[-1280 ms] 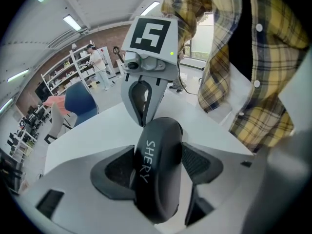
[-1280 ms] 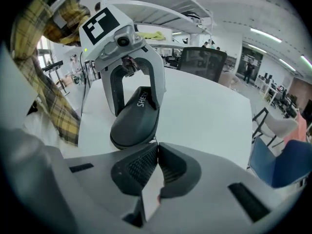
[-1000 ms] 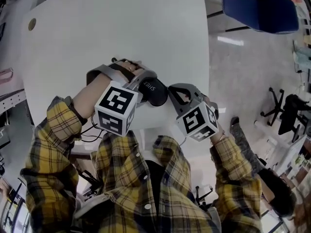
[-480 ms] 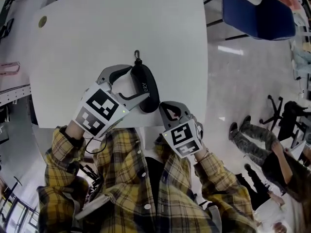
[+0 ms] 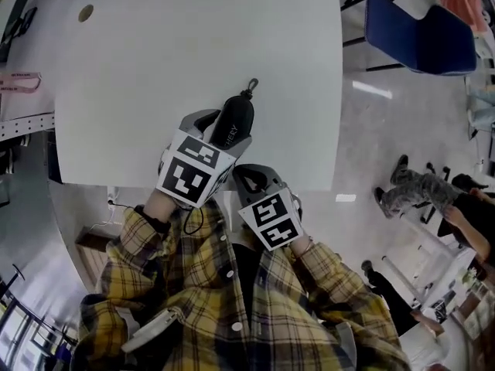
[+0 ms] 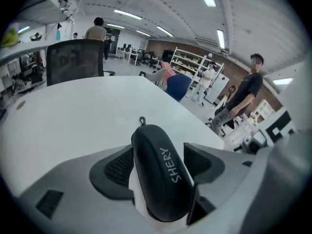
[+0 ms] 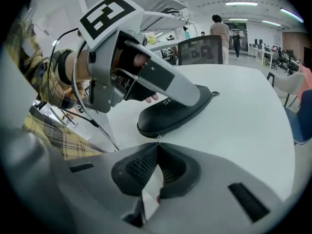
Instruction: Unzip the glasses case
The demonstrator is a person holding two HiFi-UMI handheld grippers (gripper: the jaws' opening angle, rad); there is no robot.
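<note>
The black oblong hard-shell glasses case [image 5: 234, 122] with pale lettering is sitting on the white table [image 5: 193, 37], near the table's edge closest to the person and pointing away and to the right. A small metal clip [image 5: 251, 86] is sticking out from its far end.

The left gripper [image 5: 224, 134] is clamping the case across its width. In the left gripper view both dark ribbed pads [image 6: 117, 167] are pressing against the case's sides.

The right gripper [image 5: 238, 173] is reaching in just behind the case's near end. In the right gripper view its jaws are pinched together to a point right at the case's seam, apparently nipping a small zip pull [image 7: 157, 137] between their tips.

The person's yellow plaid sleeves [image 5: 131, 238] are showing behind both grippers.
</note>
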